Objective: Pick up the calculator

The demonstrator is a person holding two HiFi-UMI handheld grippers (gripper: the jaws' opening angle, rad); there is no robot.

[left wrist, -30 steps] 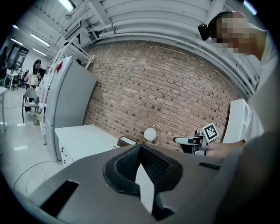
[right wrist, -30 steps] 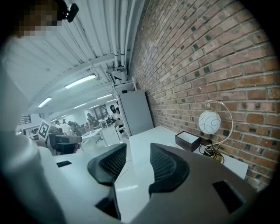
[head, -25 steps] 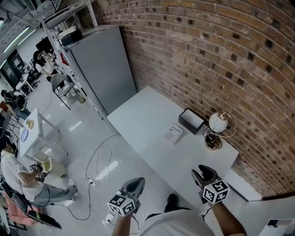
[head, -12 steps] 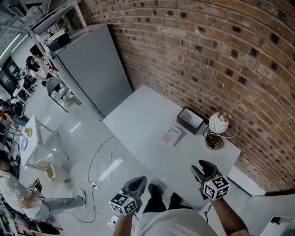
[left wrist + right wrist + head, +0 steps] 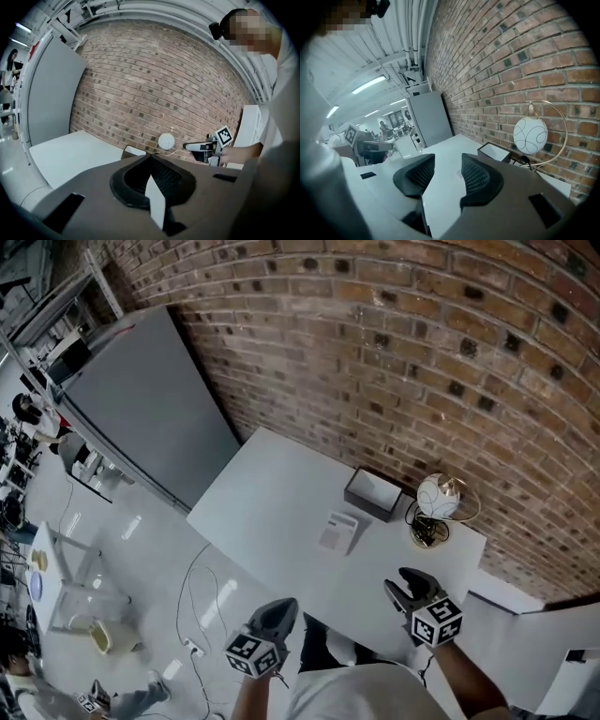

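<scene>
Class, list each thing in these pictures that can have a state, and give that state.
calculator: lying flat on the table, untouched.
black box: open at the top.
globe lamp: standing upright.
left hand-held gripper: shut, empty.
right hand-held gripper: open, empty.

The person wears a plain white top (image 5: pixel 352 695). The left gripper (image 5: pixel 279 607) and the right gripper (image 5: pixel 409 581) have dark grey, curved jaws lined with ribbed, mesh-textured pads. Behind each pair of jaws sits a white cube printed with black square markers: left cube (image 5: pixel 251 654), right cube (image 5: pixel 437 622).
</scene>
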